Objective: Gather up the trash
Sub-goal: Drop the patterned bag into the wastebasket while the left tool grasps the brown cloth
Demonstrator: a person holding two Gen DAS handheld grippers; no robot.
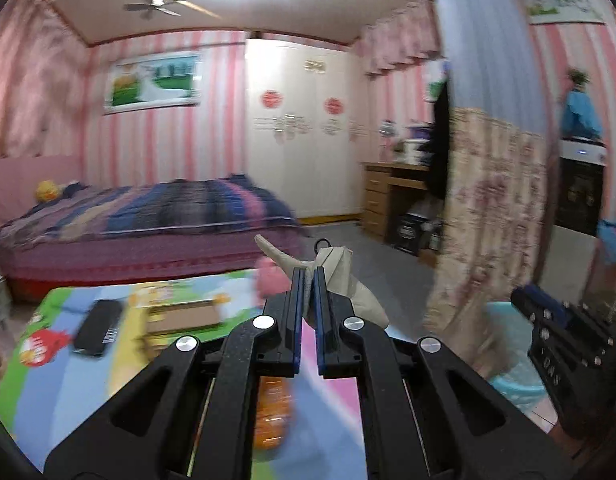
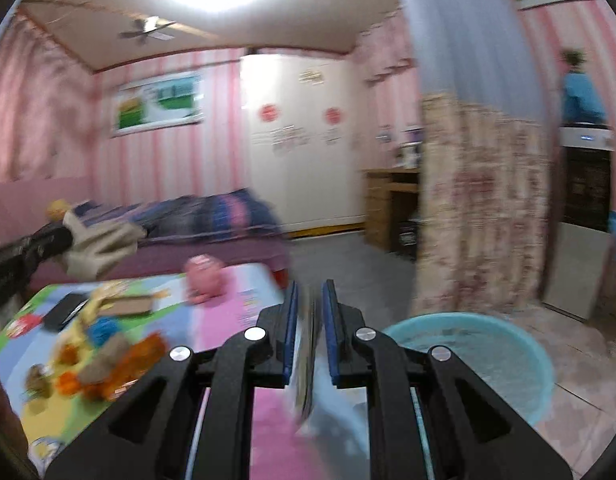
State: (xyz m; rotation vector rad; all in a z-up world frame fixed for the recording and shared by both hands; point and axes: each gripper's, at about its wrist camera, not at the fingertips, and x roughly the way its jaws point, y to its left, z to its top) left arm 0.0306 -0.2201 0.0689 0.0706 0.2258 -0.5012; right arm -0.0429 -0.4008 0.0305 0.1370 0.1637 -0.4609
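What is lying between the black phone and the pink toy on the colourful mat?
In the right wrist view, a flat brown cardboard piece lies between the black phone and the pink toy on the mat.

A striped bed (image 1: 147, 208) stands far left, a white wardrobe (image 1: 303, 132) behind it, a wooden desk (image 1: 392, 192) farther right.

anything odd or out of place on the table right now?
Yes: a loose heap of orange and yellow wrappers lies scattered on the colourful mat, beside a black phone-like slab and a pink toy. The frames are blurred; nothing looks spilled or broken.
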